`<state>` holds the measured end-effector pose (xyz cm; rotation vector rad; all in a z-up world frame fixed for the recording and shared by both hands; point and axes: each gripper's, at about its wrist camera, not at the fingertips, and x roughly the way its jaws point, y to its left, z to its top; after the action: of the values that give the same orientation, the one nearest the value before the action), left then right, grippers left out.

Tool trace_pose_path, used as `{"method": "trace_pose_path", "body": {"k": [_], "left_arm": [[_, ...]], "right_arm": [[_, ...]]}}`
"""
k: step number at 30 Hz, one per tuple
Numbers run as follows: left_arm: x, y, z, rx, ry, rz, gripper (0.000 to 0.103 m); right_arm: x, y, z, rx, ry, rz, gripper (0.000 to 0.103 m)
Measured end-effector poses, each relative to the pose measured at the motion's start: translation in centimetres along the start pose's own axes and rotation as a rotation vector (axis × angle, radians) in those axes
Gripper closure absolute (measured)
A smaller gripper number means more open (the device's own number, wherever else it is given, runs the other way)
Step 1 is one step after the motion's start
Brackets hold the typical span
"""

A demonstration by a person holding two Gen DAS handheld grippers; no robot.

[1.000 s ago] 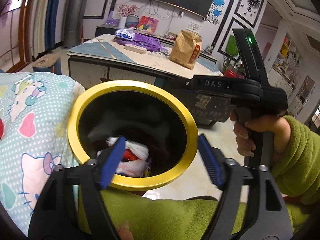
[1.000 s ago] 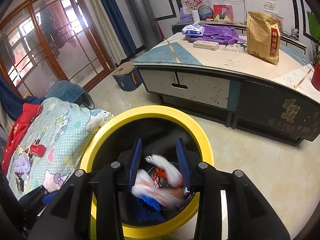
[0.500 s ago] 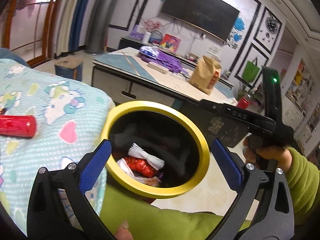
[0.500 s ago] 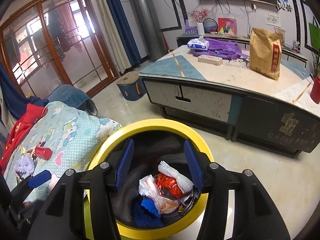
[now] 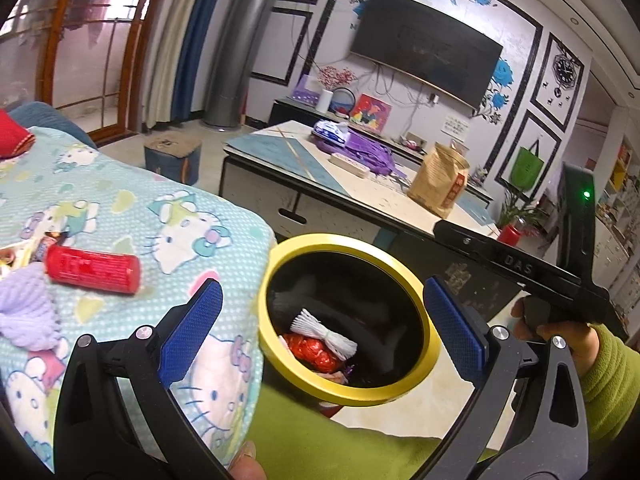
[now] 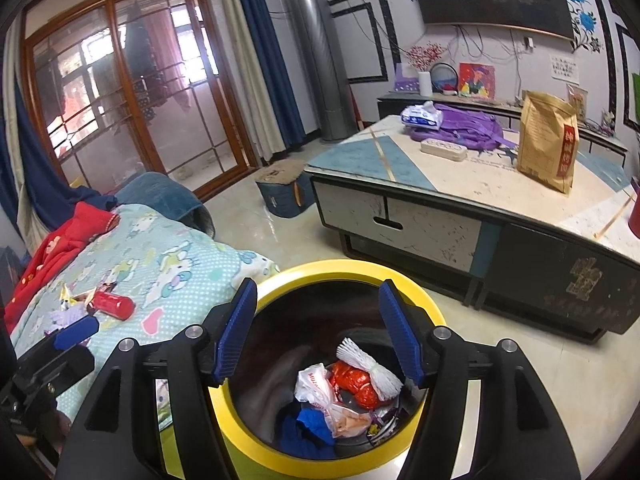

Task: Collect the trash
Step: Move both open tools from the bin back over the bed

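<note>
Both grippers' jaws apart, empty

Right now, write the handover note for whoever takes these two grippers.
Left gripper: open, empty, over the blanket's edge beside the bin.
Right gripper: jaws have just been opening, nothing between them, above the bin mouth.
Yellow-rimmed bin: already holds a white foam net, a red wrapper, a plastic bag and something blue.
Left to collect from the cartoon blanket: red cylinder, purple bundle and small wrappers beside them.
</note>
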<state>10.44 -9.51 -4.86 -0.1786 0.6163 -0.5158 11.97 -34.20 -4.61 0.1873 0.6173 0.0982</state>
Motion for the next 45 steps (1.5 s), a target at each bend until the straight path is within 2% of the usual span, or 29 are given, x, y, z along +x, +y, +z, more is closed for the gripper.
{"method": "trace_pose_path", "body": {"k": [8, 25, 45], "left_arm": [[-1.6, 1.3, 0.5, -0.02, -0.036, 0.056, 0.011], [-4.9, 4.0, 1.7, -0.039, -0.124, 0.186, 0.011], [-8.5, 7.1, 2.6, -0.054, -0.205, 0.323, 0.011]], "right_arm": [[-1.5, 1.9, 0.5, -0.038, -0.065, 0.042, 0.038], [-2.4, 6.5, 0.2, -0.099, -0.084, 0.13, 0.038], [-1.6, 13.2, -0.7, -0.192, -0.033, 0.247, 0.033]]}}
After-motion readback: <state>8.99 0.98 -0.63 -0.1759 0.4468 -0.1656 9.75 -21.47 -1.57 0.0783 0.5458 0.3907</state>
